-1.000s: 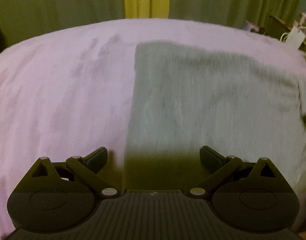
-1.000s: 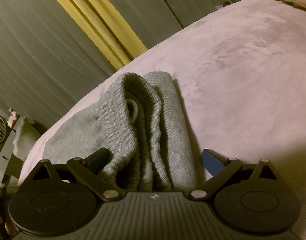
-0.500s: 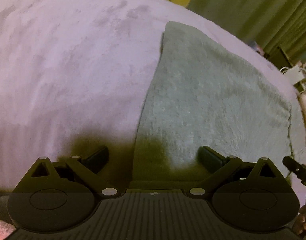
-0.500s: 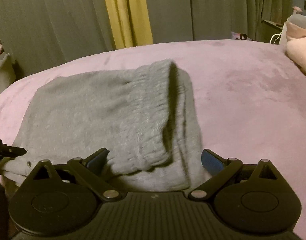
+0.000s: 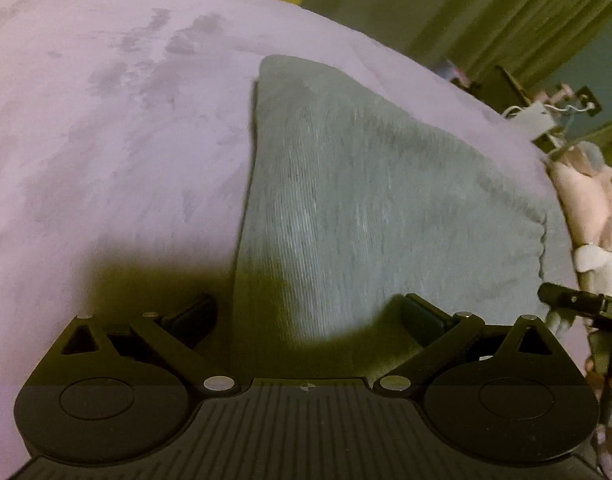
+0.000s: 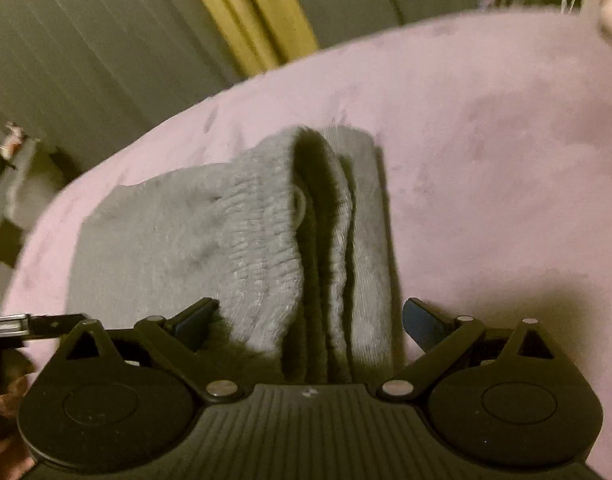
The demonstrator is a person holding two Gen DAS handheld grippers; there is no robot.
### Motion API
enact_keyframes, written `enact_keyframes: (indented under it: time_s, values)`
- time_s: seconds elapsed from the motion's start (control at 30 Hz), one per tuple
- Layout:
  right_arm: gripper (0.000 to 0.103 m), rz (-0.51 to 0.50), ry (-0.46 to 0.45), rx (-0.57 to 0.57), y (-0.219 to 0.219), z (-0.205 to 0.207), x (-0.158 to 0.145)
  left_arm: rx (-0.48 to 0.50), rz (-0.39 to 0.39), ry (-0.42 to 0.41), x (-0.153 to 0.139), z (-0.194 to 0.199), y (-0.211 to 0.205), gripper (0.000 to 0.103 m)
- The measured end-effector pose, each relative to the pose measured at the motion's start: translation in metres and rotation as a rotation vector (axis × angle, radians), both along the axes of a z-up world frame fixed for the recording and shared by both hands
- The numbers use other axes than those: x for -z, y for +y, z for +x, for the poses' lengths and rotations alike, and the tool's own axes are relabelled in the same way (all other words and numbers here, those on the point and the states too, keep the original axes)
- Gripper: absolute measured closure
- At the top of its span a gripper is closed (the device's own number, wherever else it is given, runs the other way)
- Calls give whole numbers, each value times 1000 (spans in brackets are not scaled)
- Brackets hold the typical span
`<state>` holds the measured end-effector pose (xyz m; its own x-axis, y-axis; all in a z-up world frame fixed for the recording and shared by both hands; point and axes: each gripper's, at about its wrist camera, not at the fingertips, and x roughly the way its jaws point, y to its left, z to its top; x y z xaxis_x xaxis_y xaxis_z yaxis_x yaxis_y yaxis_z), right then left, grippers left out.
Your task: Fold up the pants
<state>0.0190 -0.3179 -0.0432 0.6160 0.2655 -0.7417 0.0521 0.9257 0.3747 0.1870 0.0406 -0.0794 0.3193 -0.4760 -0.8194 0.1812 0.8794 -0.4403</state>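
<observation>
Grey pants (image 5: pixel 365 208) are lying folded into a compact stack on a pink bed (image 5: pixel 106 140), with the ribbed waistband (image 6: pixel 266 240) and layered edges facing the right hand-held gripper (image 6: pixel 309 320). Both tools are hovering with fingers spread and pinching nothing: the left hand-held gripper (image 5: pixel 309 316) is straddling the near left edge, the right is framing the stacked layers, seemingly checking that the fold is sitting square.

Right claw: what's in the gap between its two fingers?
The folded end of the pants, ribbed waistband up, fills the right claw in the right wrist view.
</observation>
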Motion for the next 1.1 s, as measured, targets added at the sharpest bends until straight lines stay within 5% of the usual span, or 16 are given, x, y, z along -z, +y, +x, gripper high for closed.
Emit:
enact_keyframes:
  time_s: [0.3,0.43,0.63,0.7,0.77,0.9,1.0,1.1]
  values:
    - [4,260,47,-122,-32,23,30,148,-137,9,6,30,-6,0]
    - [4,352,55,-90,-33,38,37,204,-126,-10,13,36,-22,0]
    - [7,342,42,-157,-18,46,37,172,-251,38,23,51,-15,0]
    - [28,348,50,-153,-18,44,35,192,-272,22,20,50,-17,0]
    - [35,379,53,-163,-20,42,36,232,-282,-8,18,45,-22,0]
    - [28,402,82,-166,-23,51,41,246,-212,-12,24,51,-41,0]
    - [10,373,76,-195,-13,58,38,210,-191,12,19,58,-53,1]
    - [16,245,57,-184,4,54,29,194,-146,-14,13,54,-57,28]
